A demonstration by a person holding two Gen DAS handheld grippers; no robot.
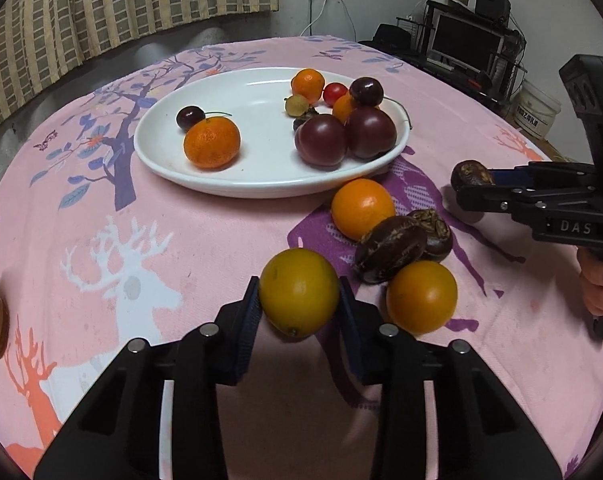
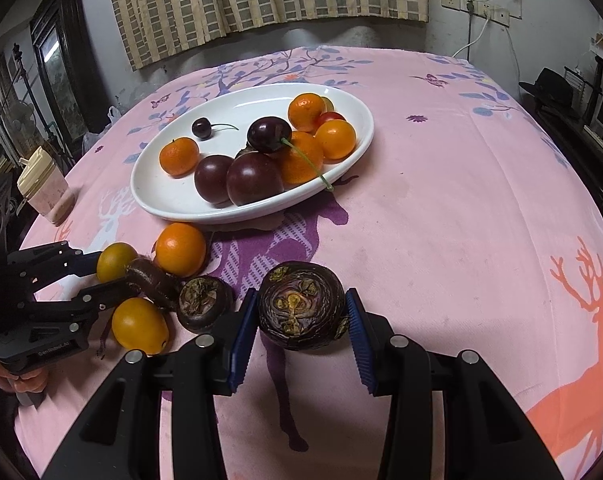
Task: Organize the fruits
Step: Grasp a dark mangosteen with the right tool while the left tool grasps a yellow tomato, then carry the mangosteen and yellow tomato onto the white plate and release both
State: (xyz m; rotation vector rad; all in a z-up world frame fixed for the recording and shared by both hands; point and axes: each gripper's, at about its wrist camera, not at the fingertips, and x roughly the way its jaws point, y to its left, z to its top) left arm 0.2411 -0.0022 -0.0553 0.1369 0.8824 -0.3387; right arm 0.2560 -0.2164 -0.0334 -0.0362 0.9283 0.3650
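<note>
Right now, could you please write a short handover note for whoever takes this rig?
Left gripper: shut on a yellow-orange fruit, low over the cloth.
Right gripper: shut on a dark water chestnut.
Done: the white plate holds tangerines, dark plums, cherries.
Left: both held fruits, plus an orange, another yellow-orange one and two chestnuts on the pink tablecloth.

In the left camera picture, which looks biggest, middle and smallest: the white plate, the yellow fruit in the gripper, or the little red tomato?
1. White plate
2. Yellow fruit, though it sits closest to the camera, which makes it look bigger
3. Red tomato, far back on the plate
</note>
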